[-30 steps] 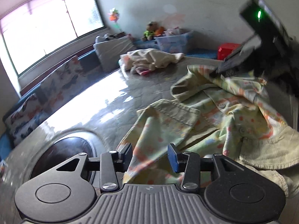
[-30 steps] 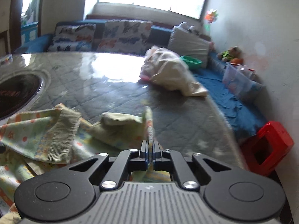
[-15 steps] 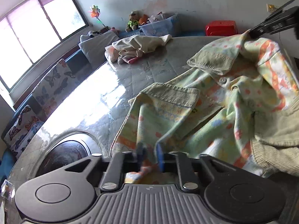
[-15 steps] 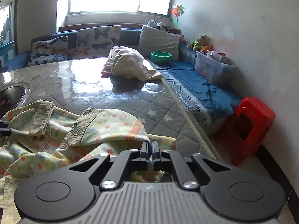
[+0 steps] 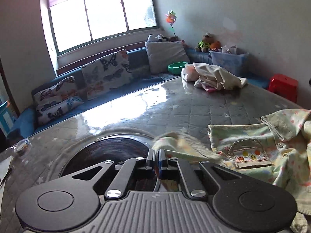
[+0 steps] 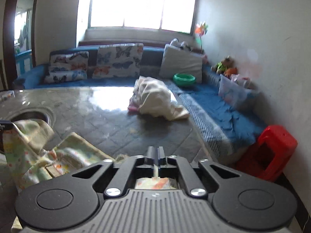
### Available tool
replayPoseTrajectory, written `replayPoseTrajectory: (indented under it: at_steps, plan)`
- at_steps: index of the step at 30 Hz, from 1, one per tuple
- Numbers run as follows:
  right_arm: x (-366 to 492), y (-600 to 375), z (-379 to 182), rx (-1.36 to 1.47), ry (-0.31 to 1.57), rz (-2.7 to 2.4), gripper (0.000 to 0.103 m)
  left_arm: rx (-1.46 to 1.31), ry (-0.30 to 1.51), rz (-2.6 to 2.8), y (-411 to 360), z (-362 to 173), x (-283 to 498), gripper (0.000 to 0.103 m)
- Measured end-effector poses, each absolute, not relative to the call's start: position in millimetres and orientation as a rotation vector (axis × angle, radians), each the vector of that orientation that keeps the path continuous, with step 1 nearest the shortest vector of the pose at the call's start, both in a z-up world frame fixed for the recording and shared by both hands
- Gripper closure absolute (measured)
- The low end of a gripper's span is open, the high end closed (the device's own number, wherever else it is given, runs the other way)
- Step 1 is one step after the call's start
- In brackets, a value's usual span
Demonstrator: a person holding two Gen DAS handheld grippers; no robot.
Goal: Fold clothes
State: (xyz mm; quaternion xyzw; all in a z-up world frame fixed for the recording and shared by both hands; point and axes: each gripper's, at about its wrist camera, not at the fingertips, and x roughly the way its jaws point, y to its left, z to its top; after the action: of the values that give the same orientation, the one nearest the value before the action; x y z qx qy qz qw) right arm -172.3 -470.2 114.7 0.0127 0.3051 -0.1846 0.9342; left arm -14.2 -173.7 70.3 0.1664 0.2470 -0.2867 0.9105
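Observation:
A pale green printed child's jacket (image 5: 258, 151) with corduroy collar and a chest pocket lies spread on the grey quilted table (image 5: 194, 112). My left gripper (image 5: 156, 156) is shut on a sleeve end of it, the cloth blurred above the fingers. In the right wrist view the same jacket (image 6: 64, 159) drapes at the lower left, and my right gripper (image 6: 155, 156) is shut on another edge of it, printed cloth showing between and below the fingers. The other gripper's tip holds cloth at the far left edge of that view.
A crumpled cream and pink clothes pile (image 5: 211, 77) sits at the table's far side. A dark round inset (image 5: 108, 155) lies in the table near my left gripper. A blue sofa with butterfly cushions (image 6: 116, 62), a green bowl (image 6: 183, 78), a plastic bin (image 6: 233, 93) and a red stool (image 6: 270, 153) surround it.
My left gripper went from open over the sleeve to shut on it and swung left. The right gripper stayed shut on the jacket and pulled it rightward, spreading the garment.

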Motion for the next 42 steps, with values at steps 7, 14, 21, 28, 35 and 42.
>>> replayPoseTrajectory:
  at_steps: [7, 14, 21, 28, 35, 42]
  plan:
    - [-182.2, -492.9, 80.3, 0.220, 0.688, -0.442, 0.064, 0.318, 0.535, -0.580, -149.8, 58.0, -28.1, 0.099]
    - [-181.2, -508.8, 40.7, 0.426, 0.739, -0.389, 0.085, 0.283, 0.577, -0.560, -145.4, 51.7, -24.3, 0.099]
    - [-170.2, -488.0, 62.1, 0.338, 0.686, -0.314, 0.100, 0.238, 0.570, -0.525, -135.4, 61.9, -15.6, 0.100]
    - [-136.4, -460.4, 107.7, 0.109, 0.614, -0.302, 0.101, 0.209, 0.545, -0.476, -117.5, 74.7, -6.7, 0.100]
    - [-56.8, -416.2, 169.8, -0.122, 0.520, -0.233, 0.101, 0.205, 0.451, -0.339, -82.0, 124.6, 29.8, 0.100]
    - [8.7, -381.5, 255.0, -0.131, 0.248, -0.212, 0.101, 0.171, 0.252, -0.130, -22.1, 215.2, 66.9, 0.102]
